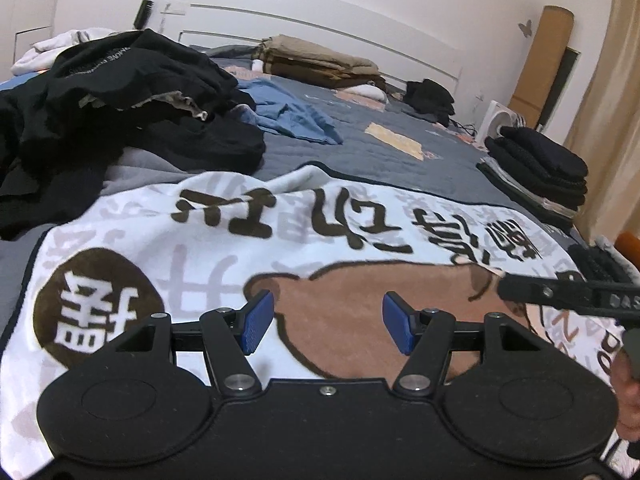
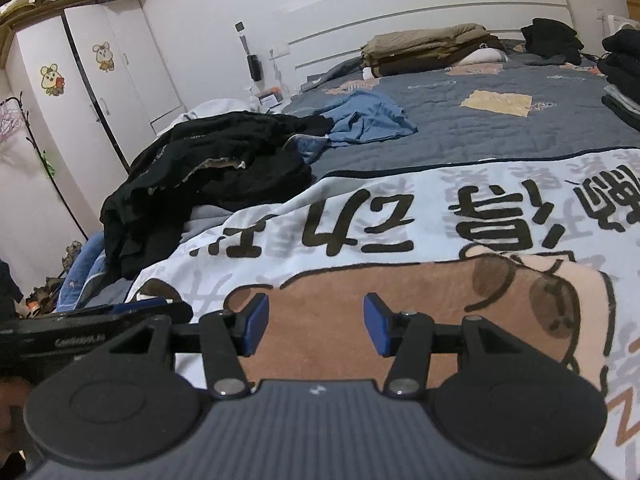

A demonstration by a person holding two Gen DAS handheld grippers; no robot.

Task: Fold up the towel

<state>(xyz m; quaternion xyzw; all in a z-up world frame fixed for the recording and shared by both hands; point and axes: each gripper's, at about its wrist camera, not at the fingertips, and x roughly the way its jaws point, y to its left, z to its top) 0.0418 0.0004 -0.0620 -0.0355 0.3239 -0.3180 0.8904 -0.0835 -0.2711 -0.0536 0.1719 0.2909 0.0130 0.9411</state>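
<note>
Then both tools hovered over the printed towel point(image 1: 224, 240), which lay spread flat on the grey quilted bed point(image 1: 400, 160) beside a heap of black clothes point(image 1: 120, 112). The left gripper point(image 1: 328, 326) and right gripper point(image 2: 316, 326) stood part-open, empty.

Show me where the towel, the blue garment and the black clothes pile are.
towel point(image 1: 224, 264): left wrist view, white printed area.
blue garment point(image 1: 292, 118): left wrist view, crumpled middle.
black clothes pile point(image 2: 224, 168): right wrist view, top folds.
</note>
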